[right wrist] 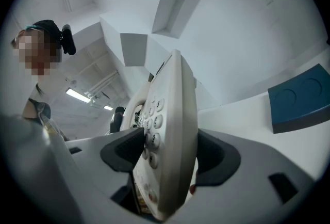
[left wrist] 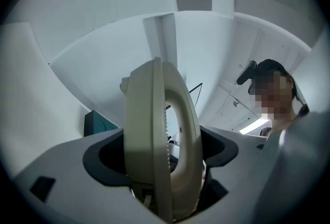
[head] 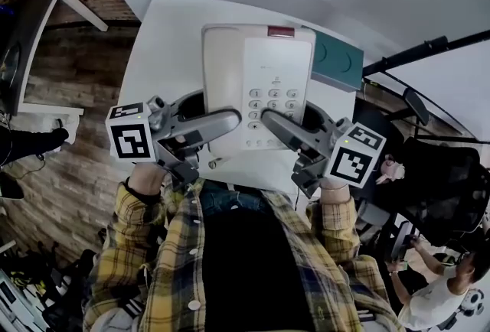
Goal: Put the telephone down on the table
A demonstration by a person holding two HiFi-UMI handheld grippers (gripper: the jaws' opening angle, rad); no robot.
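Observation:
A cream desk telephone (head: 256,86) with its handset on the left and a keypad on the right is held up over the white table (head: 164,40). My left gripper (head: 230,122) is shut on the phone's near left edge, and my right gripper (head: 269,121) is shut on its near right edge. Seen edge-on in the left gripper view, the telephone (left wrist: 162,140) stands between the jaws of the left gripper (left wrist: 165,158). In the right gripper view the telephone (right wrist: 167,140) shows its keys, clamped in the right gripper (right wrist: 165,158).
A dark teal box (head: 337,60) lies on the table just right of the phone and shows as the teal box (right wrist: 301,99) in the right gripper view. A dark desk (head: 23,47) stands at left. Black office chairs (head: 440,177) and a seated person (head: 436,292) are at right.

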